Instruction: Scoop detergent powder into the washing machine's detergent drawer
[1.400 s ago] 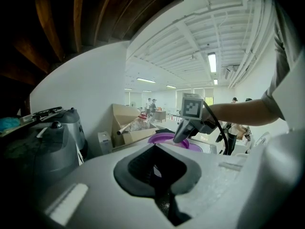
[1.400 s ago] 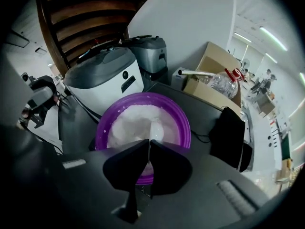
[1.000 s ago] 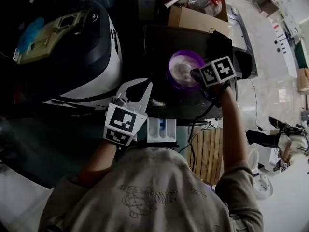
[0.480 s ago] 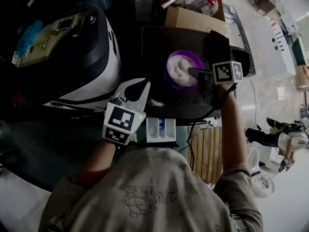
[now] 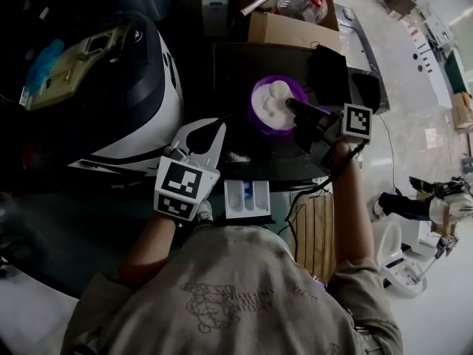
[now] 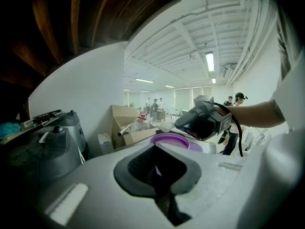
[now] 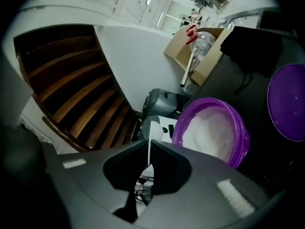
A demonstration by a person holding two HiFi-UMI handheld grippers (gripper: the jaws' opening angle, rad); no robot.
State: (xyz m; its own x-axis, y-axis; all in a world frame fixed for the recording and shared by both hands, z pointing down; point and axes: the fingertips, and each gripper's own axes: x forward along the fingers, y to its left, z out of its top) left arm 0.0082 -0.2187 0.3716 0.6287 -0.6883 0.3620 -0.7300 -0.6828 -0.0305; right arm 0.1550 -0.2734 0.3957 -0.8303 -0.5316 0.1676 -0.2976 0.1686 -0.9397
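Observation:
A purple tub (image 5: 255, 115) of white detergent powder (image 5: 275, 98) stands open on the washing machine's dark top (image 5: 236, 72). My right gripper (image 5: 292, 106) is at the tub's right rim, angled toward the powder. In the right gripper view its jaws (image 7: 149, 149) are shut on a thin white scoop (image 7: 153, 130), seen edge-on, with the tub (image 7: 238, 142) just beyond. The white detergent drawer (image 5: 247, 198) is pulled out at the machine's front. My left gripper (image 5: 220, 129) rests shut and empty near the machine's front left; its own view shows closed jaws (image 6: 156, 168) and the right gripper (image 6: 205, 120) ahead.
The tub's purple lid (image 7: 288, 101) lies to the right of the tub. A black cloth (image 5: 329, 69) sits behind my right gripper. A cardboard box (image 5: 292, 28) with a clear jug stands at the back. A large black-and-white appliance (image 5: 140, 87) is on the left, a wooden stool (image 5: 314, 231) on the right.
My right gripper has drawn back to the right, from over the powder to the tub's right rim, so more powder shows. The left gripper has stayed put.

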